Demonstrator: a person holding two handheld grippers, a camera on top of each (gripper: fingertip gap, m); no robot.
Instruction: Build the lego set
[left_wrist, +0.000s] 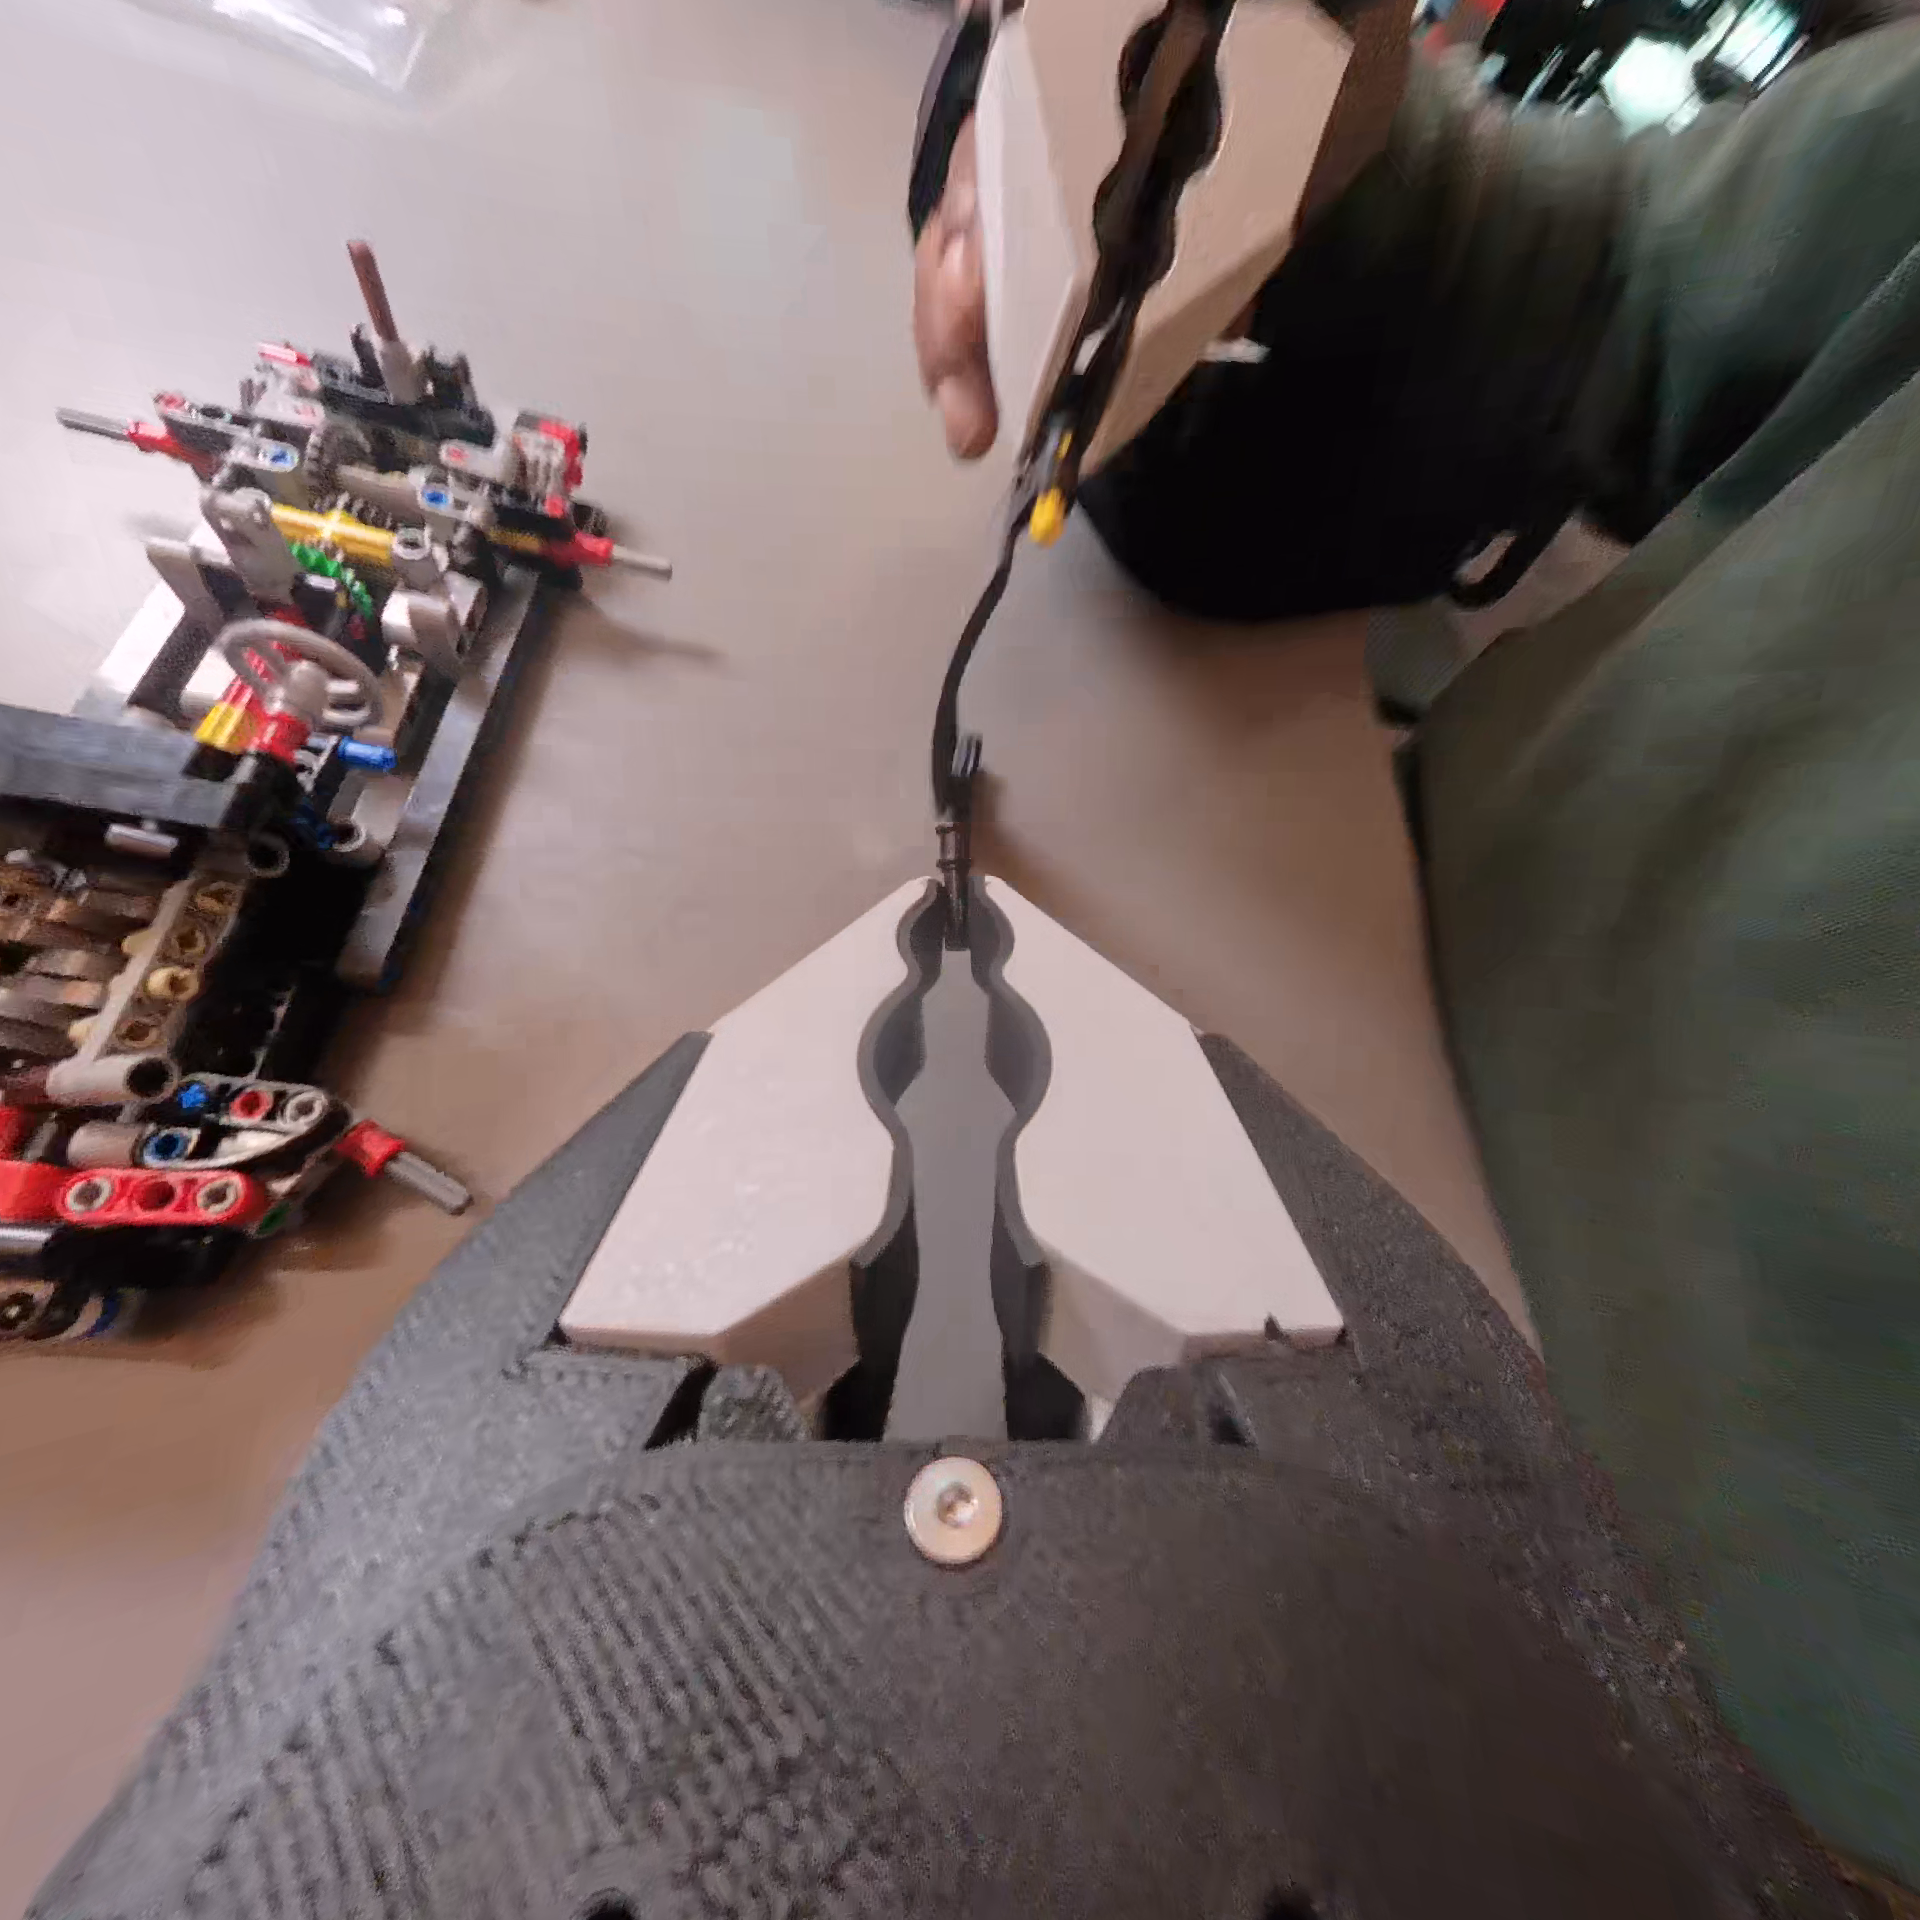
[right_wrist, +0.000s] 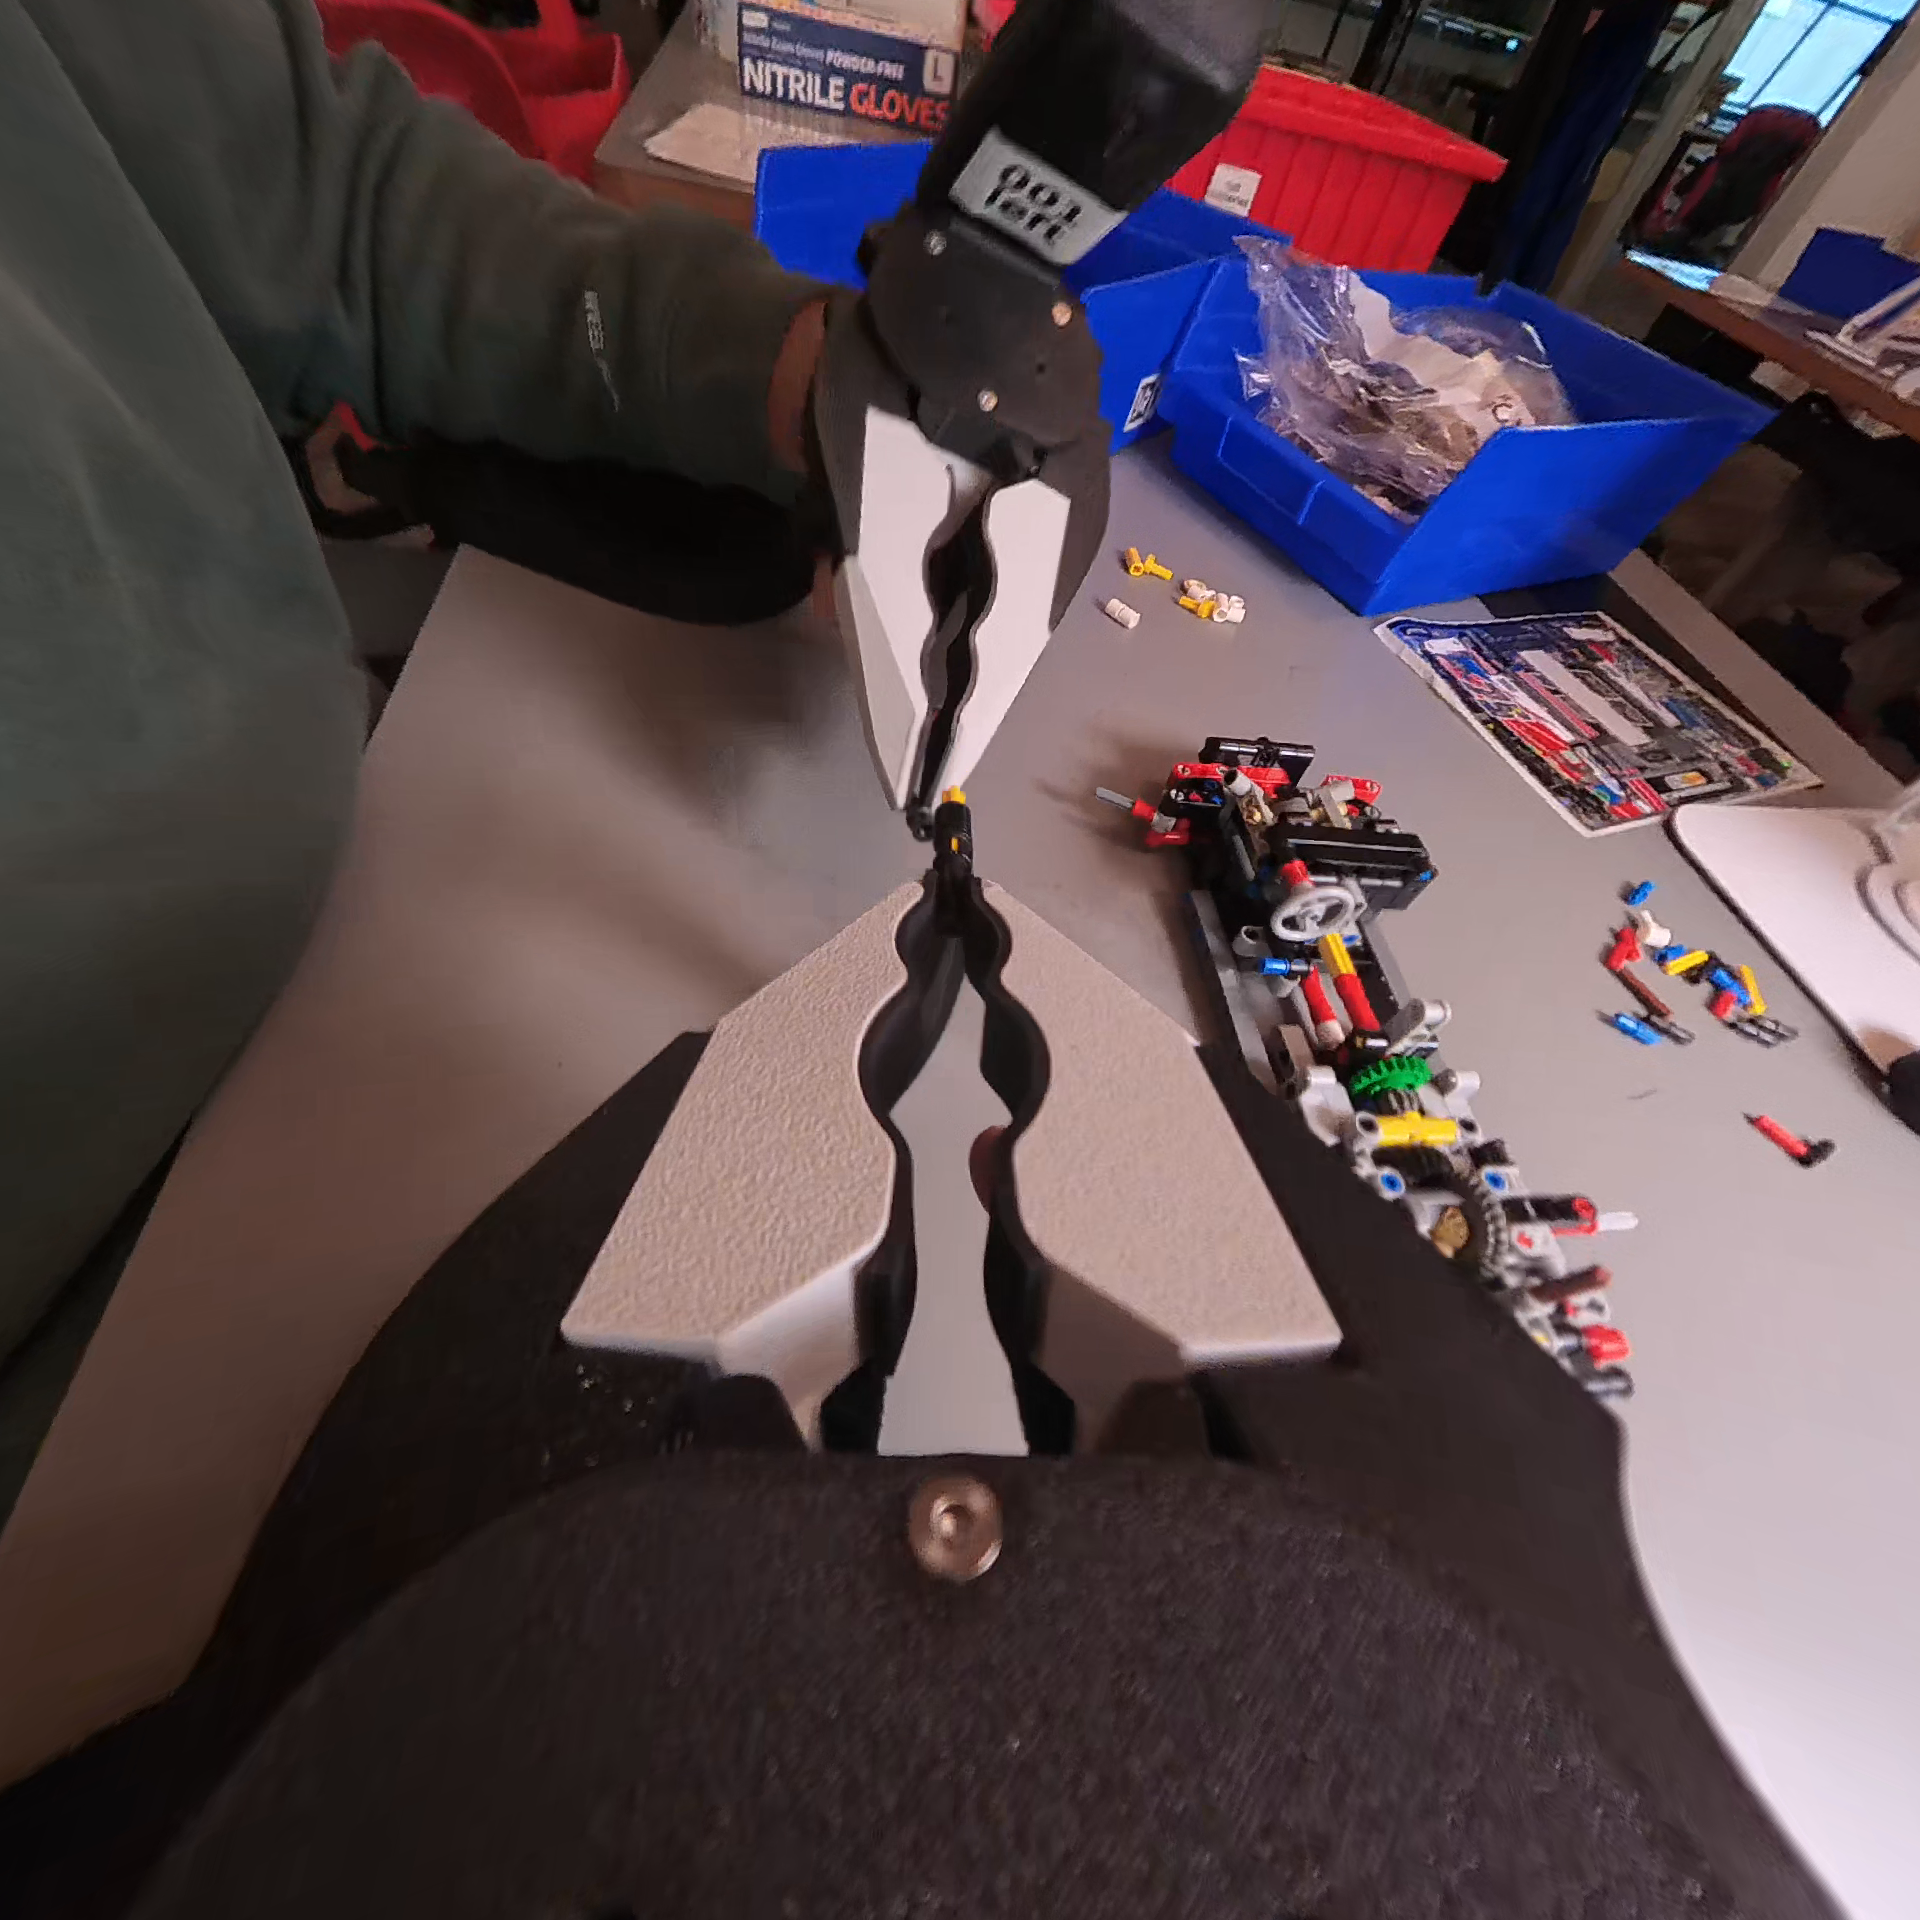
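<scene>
My left gripper (left_wrist: 956, 902) is shut on a small black pin (left_wrist: 954, 857) at the near end of a thin black curved Lego beam (left_wrist: 961, 675). My right gripper (left_wrist: 1044, 473) comes in from above and is shut on the beam's far end, by a yellow pin (left_wrist: 1044, 516). In the right wrist view, the right gripper (right_wrist: 951, 899) pinches the black beam (right_wrist: 951, 847) with the yellow pin (right_wrist: 951, 798) on top, and the left gripper (right_wrist: 920, 808) meets it tip to tip. Both hold the part above the grey table. The part-built Lego chassis (left_wrist: 312, 675) (right_wrist: 1351, 987) lies beside them.
Loose coloured pieces (right_wrist: 1683, 977) and a red-and-black part (right_wrist: 1787, 1138) lie right of the chassis. Small yellow and white pieces (right_wrist: 1184, 597) lie farther back. A blue bin (right_wrist: 1507, 520) with plastic bags, an instruction booklet (right_wrist: 1590, 717) and a white tray (right_wrist: 1787, 904) stand at the right.
</scene>
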